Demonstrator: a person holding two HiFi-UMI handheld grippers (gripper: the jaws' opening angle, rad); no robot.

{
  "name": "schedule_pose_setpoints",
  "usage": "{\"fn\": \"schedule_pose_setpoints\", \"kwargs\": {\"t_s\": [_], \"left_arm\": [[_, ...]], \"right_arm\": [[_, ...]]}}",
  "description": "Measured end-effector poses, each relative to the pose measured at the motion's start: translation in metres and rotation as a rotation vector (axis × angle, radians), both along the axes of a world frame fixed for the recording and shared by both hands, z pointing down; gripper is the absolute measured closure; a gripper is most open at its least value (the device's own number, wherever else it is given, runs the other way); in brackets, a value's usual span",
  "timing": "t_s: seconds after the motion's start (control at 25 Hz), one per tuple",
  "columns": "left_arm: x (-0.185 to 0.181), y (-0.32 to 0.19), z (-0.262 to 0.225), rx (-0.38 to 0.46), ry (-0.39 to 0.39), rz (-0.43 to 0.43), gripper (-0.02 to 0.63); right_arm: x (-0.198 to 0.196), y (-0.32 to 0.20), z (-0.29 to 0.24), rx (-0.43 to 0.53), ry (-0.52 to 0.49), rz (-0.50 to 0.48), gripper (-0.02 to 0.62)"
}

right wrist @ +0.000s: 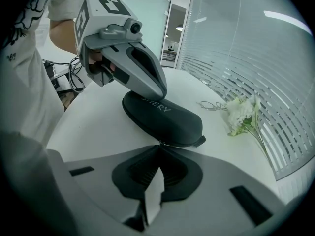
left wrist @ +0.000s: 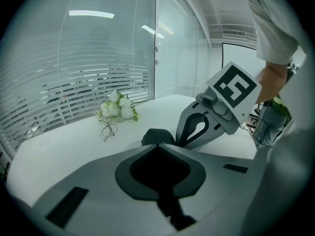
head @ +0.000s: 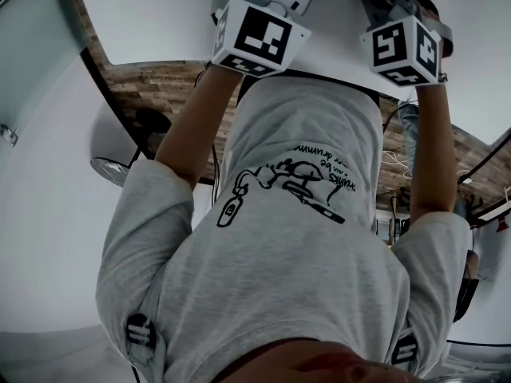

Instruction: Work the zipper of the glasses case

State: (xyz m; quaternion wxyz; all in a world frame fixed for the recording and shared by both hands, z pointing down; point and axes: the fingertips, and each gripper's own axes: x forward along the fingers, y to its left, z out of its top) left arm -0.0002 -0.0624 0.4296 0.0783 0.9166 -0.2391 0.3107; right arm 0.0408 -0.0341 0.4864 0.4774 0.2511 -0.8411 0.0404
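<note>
The black glasses case (right wrist: pixel 165 118) lies closed on the white table (right wrist: pixel 98 117), with pale lettering on its lid. My right gripper (right wrist: pixel 159 144) is shut with its tips right at the zipper seam on the case's near edge, pinching a small sliver of the zipper pull. My left gripper (right wrist: pixel 162 94) is shut and its tip presses down on the far top of the case. In the left gripper view the left gripper (left wrist: pixel 158 144) sits against the case (left wrist: pixel 156 135), facing the right gripper (left wrist: pixel 183 142). The head view shows only the marker cubes (head: pixel 259 37) and the arms.
A small bunch of white flowers (right wrist: pixel 242 113) and a pair of thin-framed glasses (right wrist: pixel 212 104) lie on the table beyond the case, near a glass wall with blinds (right wrist: pixel 266 58). Cables (right wrist: pixel 74 82) hang at the table's left side.
</note>
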Motion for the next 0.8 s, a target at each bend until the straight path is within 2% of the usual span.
{"fn": "schedule_pose_setpoints", "kwargs": {"t_s": [0.8], "left_arm": [[0.003, 0.000, -0.001, 0.007, 0.006, -0.003, 0.584]], "right_arm": [[-0.016, 0.013, 0.000, -0.037, -0.067, 0.008, 0.588]]}}
